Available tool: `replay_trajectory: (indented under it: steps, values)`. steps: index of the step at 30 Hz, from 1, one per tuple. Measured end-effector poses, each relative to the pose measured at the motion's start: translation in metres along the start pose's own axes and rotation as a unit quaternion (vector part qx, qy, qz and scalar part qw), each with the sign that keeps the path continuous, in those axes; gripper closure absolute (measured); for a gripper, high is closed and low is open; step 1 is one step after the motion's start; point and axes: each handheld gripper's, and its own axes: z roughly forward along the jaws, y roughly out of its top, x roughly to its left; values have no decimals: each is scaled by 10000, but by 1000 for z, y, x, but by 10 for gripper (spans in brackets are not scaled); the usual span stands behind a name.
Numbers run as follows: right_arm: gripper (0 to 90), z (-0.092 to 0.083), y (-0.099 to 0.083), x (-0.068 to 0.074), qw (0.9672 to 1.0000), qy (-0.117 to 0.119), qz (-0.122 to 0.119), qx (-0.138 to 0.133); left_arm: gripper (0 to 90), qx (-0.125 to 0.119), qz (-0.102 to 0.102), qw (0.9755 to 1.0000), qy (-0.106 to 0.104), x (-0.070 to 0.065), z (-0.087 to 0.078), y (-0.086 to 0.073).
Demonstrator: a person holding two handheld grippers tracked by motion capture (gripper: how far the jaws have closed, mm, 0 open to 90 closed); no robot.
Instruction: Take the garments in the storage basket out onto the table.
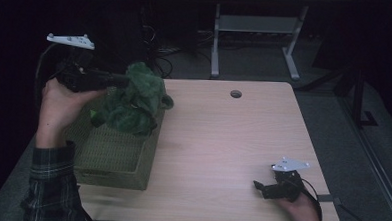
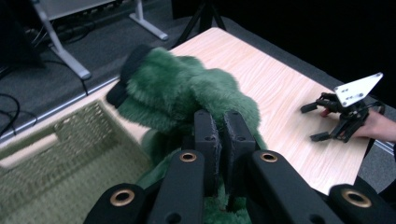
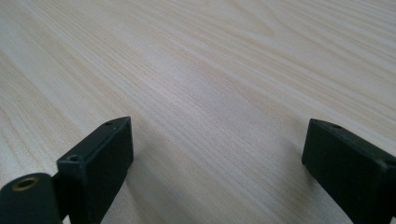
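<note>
The left gripper (image 2: 219,135) is clenched on a green plush toy (image 1: 137,98), its jaws pinching a fold of fur. The toy hangs in the air above the woven basket (image 1: 114,157) at the left end of the surface (image 1: 222,141); whether its lowest part touches the basket rim is hard to tell in the dim light. Well apart, near the right front corner, the right gripper (image 1: 260,187) rests with jaws spread wide and nothing between them.

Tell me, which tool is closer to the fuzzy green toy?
The left. The left tool is clamped on the green toy above the basket; the right tool rests far across the table, jaws open.
</note>
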Motion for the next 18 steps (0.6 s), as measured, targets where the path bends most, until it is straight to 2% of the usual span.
replay_trajectory:
  steps: [1,8,13,18]
  values:
    - [85,0,0,0,10000,1,-1,0,859,3,66,10000,-36,-4,2,5]
    - [85,0,0,0,10000,0,1,0,858,62,177,9997,-145,-15,18,14]
    - [84,0,0,0,10000,-2,2,1,858,101,270,9993,-221,-25,34,19]
    - [85,0,0,0,10000,-3,3,0,857,46,344,9986,-405,-37,57,21]
